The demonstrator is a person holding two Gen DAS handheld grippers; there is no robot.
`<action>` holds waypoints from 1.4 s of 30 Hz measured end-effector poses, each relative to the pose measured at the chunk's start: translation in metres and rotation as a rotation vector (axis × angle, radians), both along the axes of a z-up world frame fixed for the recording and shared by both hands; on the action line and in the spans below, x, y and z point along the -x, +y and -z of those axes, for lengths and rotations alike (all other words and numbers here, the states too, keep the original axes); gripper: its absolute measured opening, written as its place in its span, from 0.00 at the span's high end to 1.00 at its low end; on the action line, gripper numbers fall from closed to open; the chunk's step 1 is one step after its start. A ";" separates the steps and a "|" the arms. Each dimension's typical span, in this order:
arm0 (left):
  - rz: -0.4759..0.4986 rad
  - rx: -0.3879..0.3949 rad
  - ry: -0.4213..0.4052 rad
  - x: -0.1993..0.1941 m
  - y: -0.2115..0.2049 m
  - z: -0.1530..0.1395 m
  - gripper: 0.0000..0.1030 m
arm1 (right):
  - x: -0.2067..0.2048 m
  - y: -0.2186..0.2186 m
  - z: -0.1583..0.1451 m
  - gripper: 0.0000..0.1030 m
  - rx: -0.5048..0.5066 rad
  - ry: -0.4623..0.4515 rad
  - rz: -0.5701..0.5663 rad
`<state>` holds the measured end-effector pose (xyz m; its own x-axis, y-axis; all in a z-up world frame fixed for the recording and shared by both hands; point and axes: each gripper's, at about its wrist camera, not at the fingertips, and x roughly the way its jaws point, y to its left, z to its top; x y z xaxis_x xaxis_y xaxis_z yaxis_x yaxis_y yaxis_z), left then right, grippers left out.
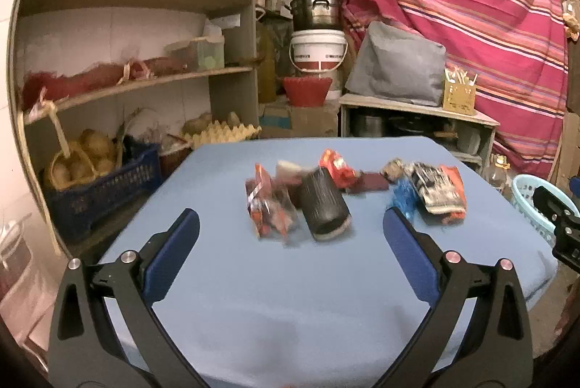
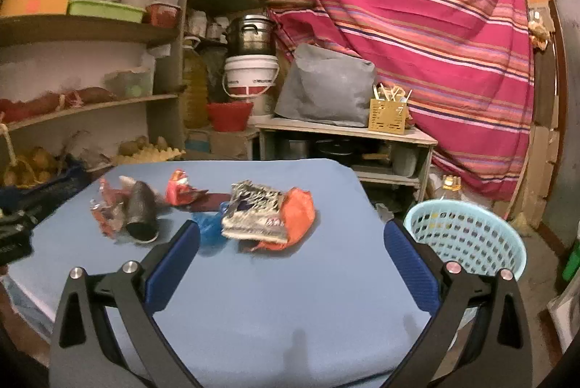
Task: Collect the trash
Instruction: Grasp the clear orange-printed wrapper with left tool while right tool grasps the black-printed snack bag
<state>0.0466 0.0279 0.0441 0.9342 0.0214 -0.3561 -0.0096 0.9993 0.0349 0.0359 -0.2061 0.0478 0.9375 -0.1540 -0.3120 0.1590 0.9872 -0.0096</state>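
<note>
Trash (image 2: 268,214) clusters toward the surface's (image 2: 275,308) far edge; near half bare. We hold the left hand-held gripper (image 1: 291,225) and right hand-held gripper (image 2: 291,236) spread wide, grasping nothing, basket (image 2: 467,236) off the right edge.

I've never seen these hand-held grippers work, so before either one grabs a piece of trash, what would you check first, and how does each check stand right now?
1. Left gripper open and holding nothing: ok.
2. Right gripper open and holding nothing: ok.
3. Trash within sight on the blue table: ok; orange wrapper, black cylinder, blue plastic scrap.
4. Light blue basket in view beside the table: ok.
5. Basket has room: cannot tell; its inside is hidden.
6. Pictures sharp enough for aiming: not ok, the trash looks blurred.
</note>
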 end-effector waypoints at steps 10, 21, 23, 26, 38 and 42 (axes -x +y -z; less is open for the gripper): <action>-0.032 0.018 0.036 -0.088 0.029 -0.018 0.05 | -0.092 -0.009 -0.025 0.04 -0.001 0.077 0.001; -0.042 0.040 0.235 -0.150 0.054 0.042 0.06 | -0.156 -0.022 0.033 0.04 -0.049 0.272 -0.019; -0.025 0.035 0.255 -0.157 0.052 0.049 0.09 | -0.163 -0.019 0.039 0.04 -0.057 0.293 -0.031; -0.012 0.031 0.282 -0.166 0.051 0.057 0.15 | -0.172 -0.014 0.045 0.04 -0.067 0.321 -0.037; 0.053 0.107 0.355 -0.185 0.058 0.070 0.60 | -0.204 0.018 0.054 0.04 -0.046 0.367 -0.048; 0.059 0.100 0.350 -0.180 0.058 0.066 0.63 | -0.216 0.014 0.061 0.05 -0.055 0.404 -0.012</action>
